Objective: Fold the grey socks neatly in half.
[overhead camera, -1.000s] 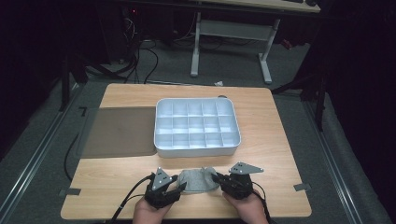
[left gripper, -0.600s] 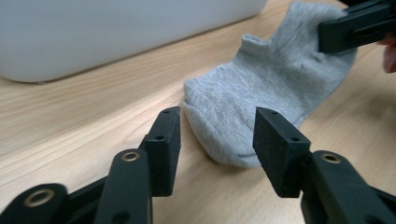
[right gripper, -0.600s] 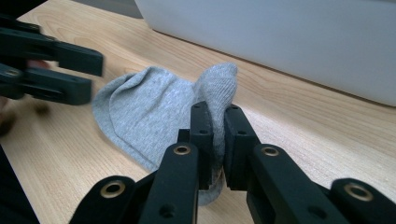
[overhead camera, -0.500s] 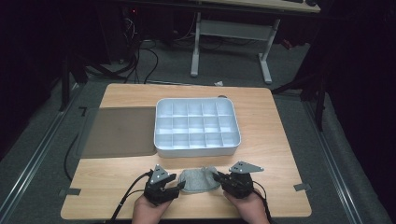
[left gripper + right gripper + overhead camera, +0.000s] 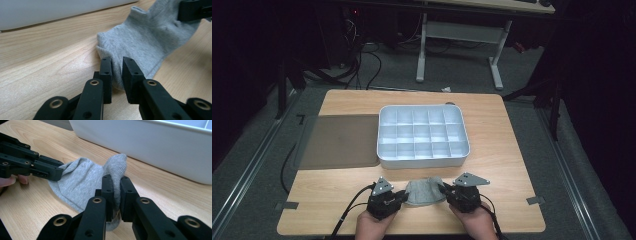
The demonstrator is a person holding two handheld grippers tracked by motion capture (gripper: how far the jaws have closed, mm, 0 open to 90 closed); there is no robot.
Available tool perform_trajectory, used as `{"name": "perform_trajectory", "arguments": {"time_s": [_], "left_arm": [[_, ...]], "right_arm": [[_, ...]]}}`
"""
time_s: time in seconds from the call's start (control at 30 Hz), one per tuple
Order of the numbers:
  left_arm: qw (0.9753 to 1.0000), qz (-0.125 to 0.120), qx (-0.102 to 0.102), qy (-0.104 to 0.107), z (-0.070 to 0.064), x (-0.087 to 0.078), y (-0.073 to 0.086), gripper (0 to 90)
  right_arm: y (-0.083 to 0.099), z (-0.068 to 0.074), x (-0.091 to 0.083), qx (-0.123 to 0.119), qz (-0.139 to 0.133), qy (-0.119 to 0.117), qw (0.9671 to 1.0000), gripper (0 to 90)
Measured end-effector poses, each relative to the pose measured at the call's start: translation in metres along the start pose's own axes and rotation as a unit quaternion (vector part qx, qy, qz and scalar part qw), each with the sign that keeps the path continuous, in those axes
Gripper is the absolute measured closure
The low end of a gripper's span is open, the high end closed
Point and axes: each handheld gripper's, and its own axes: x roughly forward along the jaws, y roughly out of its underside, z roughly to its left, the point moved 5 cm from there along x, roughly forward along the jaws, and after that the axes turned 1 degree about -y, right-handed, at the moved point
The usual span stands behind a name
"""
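Nearest, at the table's front edge: two hands, each around a black two-jaw gripper. Left gripper (image 5: 402, 197) clamped on the near-left edge of a small grey knitted sock (image 5: 424, 192), fabric pinched between its jaws in the left gripper view (image 5: 117, 72). Right gripper (image 5: 445, 190) likewise closed on the sock's opposite end, a fold of ribbed knit squeezed tight between the jaws in the right gripper view (image 5: 114, 192). Sock (image 5: 82, 182) stretched between the two, partly lifted, lower part resting on the light wooden tabletop (image 5: 497, 165), midway between both grippers. Just beyond, a white plastic tray with many square compartments (image 5: 422, 137), near wall close behind the sock but apart from it. Left of that, touching the tray's side, a flat brown rectangular mat (image 5: 339, 141). Farther back, off the table, dark floor with black cables (image 5: 362, 60) and the white metal legs of a desk (image 5: 457, 47).
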Motion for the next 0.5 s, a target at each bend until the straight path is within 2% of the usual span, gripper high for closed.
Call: {"name": "perform_trajectory", "arguments": {"time_s": [0.13, 0.27, 0.5], "left_arm": [[0.9998, -0.003, -0.007, 0.018, -0.005, 0.0, 0.0, 75.9], [0.9997, -0.006, -0.003, 0.022, -0.011, 0.001, 0.001, 75.7], [0.9997, -0.007, 0.003, 0.021, -0.012, 0.001, 0.001, 75.7]], "right_arm": [[-0.005, 0.005, 0.002, -0.01, 0.002, 0.01, 0.9999, 84.1], [-0.008, 0.009, 0.004, -0.02, 0.003, 0.016, 0.9997, 84.0], [-0.011, 0.016, 0.01, -0.041, 0.009, 0.023, 0.9989, 83.8]]}}
